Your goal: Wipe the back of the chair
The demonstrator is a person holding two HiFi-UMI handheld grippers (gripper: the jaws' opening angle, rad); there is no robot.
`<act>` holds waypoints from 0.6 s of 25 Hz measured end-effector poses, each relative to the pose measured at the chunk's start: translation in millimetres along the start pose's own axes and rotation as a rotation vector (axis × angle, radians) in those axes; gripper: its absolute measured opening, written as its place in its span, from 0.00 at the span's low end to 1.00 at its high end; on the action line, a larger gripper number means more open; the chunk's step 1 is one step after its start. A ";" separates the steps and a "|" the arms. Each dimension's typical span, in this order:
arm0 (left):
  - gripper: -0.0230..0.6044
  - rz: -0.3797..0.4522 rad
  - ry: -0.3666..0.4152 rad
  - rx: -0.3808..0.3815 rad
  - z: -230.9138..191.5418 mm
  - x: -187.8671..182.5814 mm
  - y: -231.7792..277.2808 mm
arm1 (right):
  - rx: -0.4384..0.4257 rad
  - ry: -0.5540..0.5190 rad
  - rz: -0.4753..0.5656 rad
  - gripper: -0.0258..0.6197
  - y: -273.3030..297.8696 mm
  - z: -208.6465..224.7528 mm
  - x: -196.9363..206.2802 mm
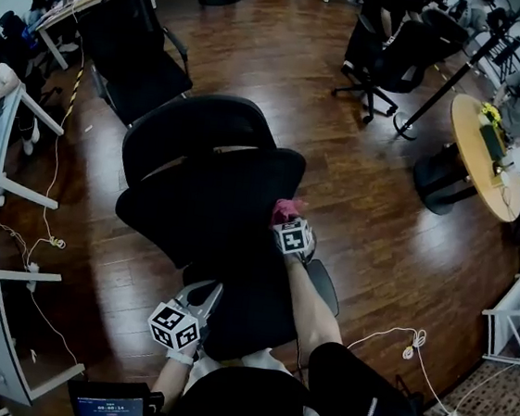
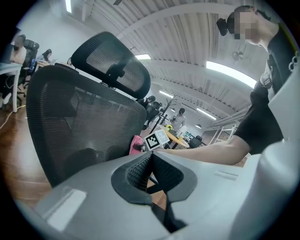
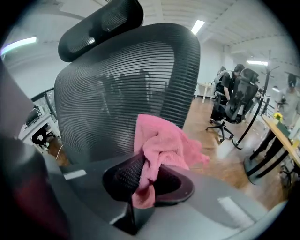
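A: "At the middle of the head view, the chair back (image 1: 210,197) is springy mesh that will probably give when pressed."

B: "Near its 3 o'clock edge, the right gripper (image 1: 288,220) is clenched on a bunched fold of the pink cloth (image 3: 164,140), which looks soft, limp and light. At 6 o'clock, the left gripper (image 1: 205,297) is closed on nothing."

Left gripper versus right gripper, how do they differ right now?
The right gripper is shut on a pink cloth; the left gripper is shut on nothing. The right gripper is up at the chair back; the left gripper sits back from it, lower in the head view. Both carry a marker cube.
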State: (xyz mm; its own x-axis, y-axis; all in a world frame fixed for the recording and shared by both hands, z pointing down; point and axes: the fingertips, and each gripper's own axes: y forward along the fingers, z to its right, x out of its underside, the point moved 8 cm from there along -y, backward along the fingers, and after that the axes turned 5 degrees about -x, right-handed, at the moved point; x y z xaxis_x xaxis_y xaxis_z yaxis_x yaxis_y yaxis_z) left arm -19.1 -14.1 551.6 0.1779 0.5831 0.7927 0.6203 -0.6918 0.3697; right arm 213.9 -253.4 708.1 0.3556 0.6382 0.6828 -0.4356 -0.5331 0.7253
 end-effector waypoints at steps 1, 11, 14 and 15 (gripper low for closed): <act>0.02 0.004 -0.002 -0.004 -1.8 0.2 -4.6 | -0.006 0.002 -0.002 0.10 2.1 -6.1 0.2; 0.02 0.038 -0.014 -0.046 -22.3 4.0 -57.7 | -0.134 -0.066 -0.026 0.10 32.3 -114.9 -4.6; 0.02 0.058 -0.018 -0.065 -28.2 2.3 -74.5 | -0.173 -0.077 -0.025 0.10 40.9 -146.8 -4.0; 0.02 0.064 -0.019 -0.072 -30.2 2.1 -80.2 | -0.190 -0.087 -0.026 0.10 43.2 -158.5 -4.5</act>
State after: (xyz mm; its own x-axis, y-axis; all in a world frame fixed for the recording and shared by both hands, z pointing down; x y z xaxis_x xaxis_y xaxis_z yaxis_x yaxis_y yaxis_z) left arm -91.5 29.7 538.2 0.2305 0.5443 0.8066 0.5511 -0.7562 0.3528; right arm 62.5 -191.3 722.4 0.4353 0.5956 0.6751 -0.5706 -0.3975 0.7186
